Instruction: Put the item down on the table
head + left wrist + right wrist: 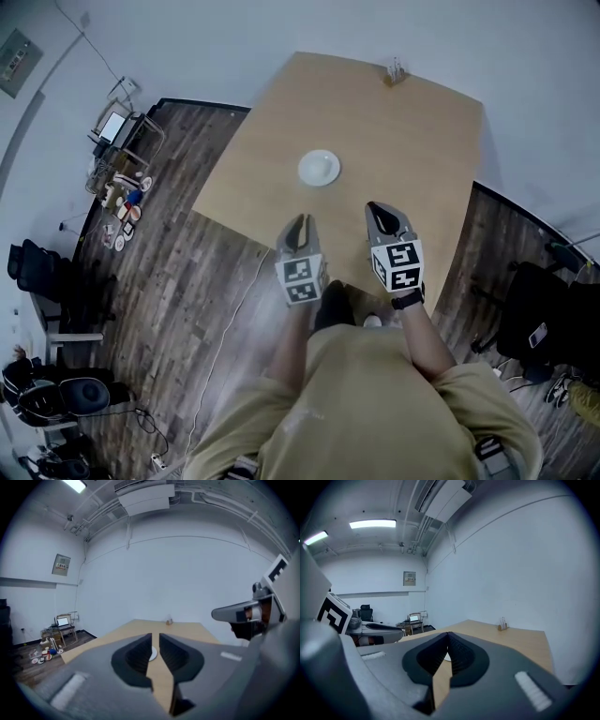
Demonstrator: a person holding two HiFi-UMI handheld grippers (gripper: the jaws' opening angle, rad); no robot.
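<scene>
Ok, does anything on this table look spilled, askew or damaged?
Nothing stands out. The white dish sits flat near the middle of the table. The small holder stands upright at its far edge. The left tool and right tool are both empty, by the near edge.

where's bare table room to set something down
The table is mostly bare: the wide stretch right of the white dish, and the span between it and the small holder at the far edge. Nowhere is crowded.

Plate [319, 168] mid table [427, 150]; small holder [394, 72] at far edge; L hand-held gripper [302, 221], R hand-held gripper [377, 208] over near edge.
</scene>
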